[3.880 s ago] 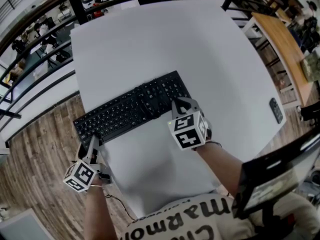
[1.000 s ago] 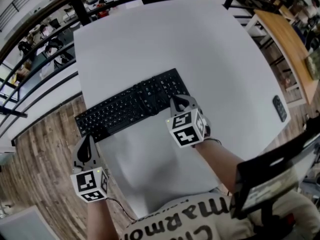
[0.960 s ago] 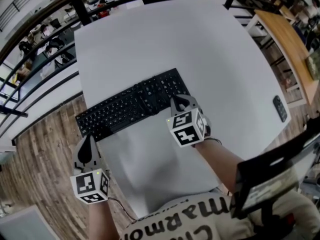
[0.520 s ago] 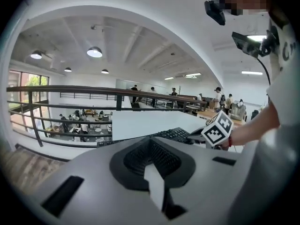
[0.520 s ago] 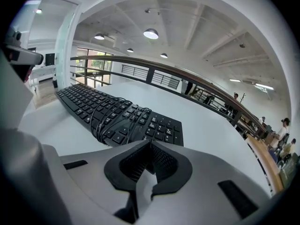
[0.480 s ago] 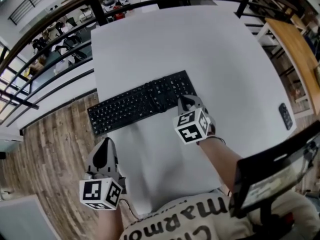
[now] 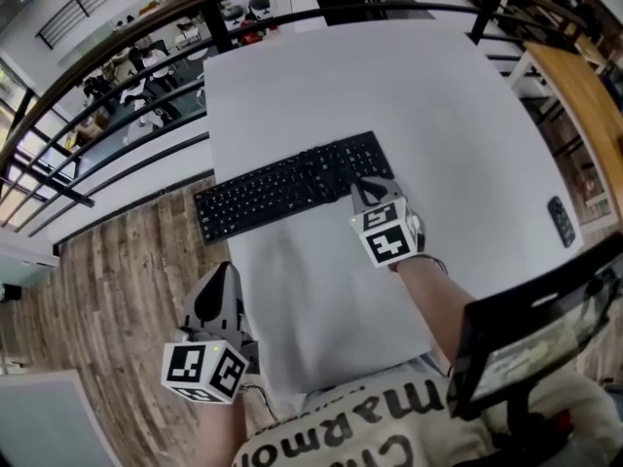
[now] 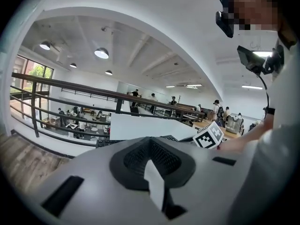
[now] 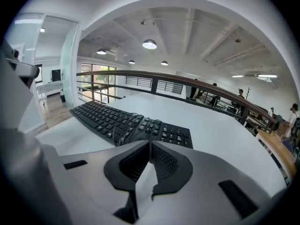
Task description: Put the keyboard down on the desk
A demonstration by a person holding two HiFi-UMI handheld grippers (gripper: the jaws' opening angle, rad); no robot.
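The black keyboard (image 7: 292,185) lies flat on the white desk (image 7: 438,105), slanting from lower left up to the right. My right gripper (image 7: 368,193) is shut and empty, its tips at the keyboard's near right edge. In the right gripper view the keyboard (image 9: 126,122) lies just beyond the shut right gripper (image 9: 150,144). My left gripper (image 7: 220,278) hangs off the desk's left side over the wooden floor, well clear of the keyboard. It is shut with nothing in it. The left gripper (image 8: 150,142) looks across the desk toward the other gripper's marker cube (image 8: 209,137).
A small black remote (image 7: 561,220) lies near the desk's right edge. A black-framed screen (image 7: 531,343) juts in at the lower right. A wooden table (image 7: 584,86) stands to the right, and black railings (image 7: 117,115) run behind and left of the desk.
The left gripper has drawn back from the keyboard's left end, down toward the person. The right gripper stays at the keyboard's right end. The keyboard rests unmoved on the desk.
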